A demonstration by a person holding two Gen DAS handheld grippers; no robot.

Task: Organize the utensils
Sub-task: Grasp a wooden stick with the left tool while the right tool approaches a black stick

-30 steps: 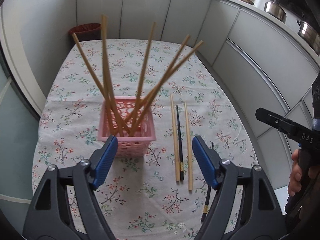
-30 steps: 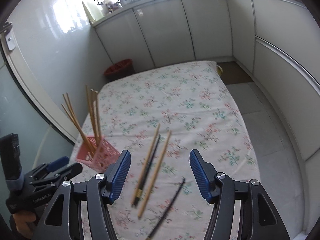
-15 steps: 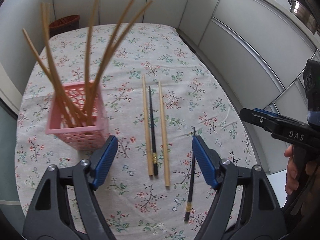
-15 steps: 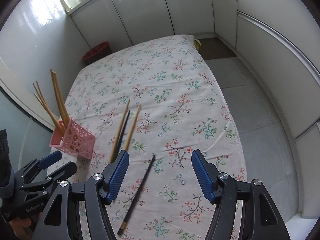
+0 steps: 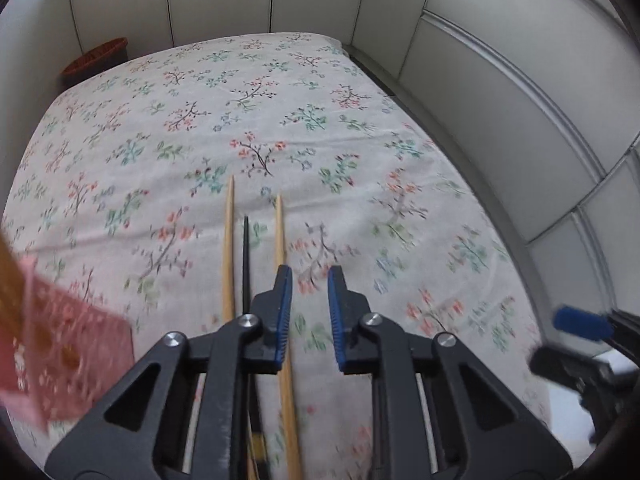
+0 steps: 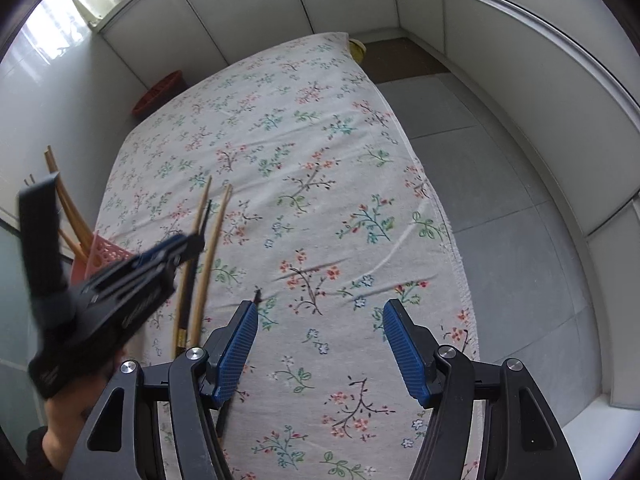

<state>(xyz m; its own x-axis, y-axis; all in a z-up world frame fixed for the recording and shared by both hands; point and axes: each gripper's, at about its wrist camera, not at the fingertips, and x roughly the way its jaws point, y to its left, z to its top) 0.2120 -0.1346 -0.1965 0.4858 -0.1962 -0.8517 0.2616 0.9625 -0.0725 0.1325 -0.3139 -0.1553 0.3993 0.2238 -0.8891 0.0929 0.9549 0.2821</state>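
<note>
Two wooden chopsticks [image 5: 228, 248] [image 5: 280, 236] and a black chopstick [image 5: 245, 256] lie side by side on the floral tablecloth [image 5: 280, 128]. My left gripper [image 5: 310, 314] hovers low over them, jaws narrowed to a small gap, nothing between them; its left finger covers the right wooden chopstick. The pink basket [image 5: 60, 352] with upright wooden chopsticks is at the left edge. In the right wrist view my right gripper [image 6: 320, 344] is open and empty; another black chopstick [image 6: 256, 296] runs under its left finger. The left gripper [image 6: 120, 292] shows there above the chopsticks [image 6: 208, 256].
White cabinet fronts [image 5: 500, 92] ring the table on the far and right sides. A red bin [image 6: 160, 92] stands on the floor beyond the table's far left corner. The table's right edge [image 6: 448, 232] drops to grey floor tiles.
My left gripper moved right and down over the three lying chopsticks and its jaws narrowed from wide open. The right gripper came lower and closer to the lone black chopstick.
</note>
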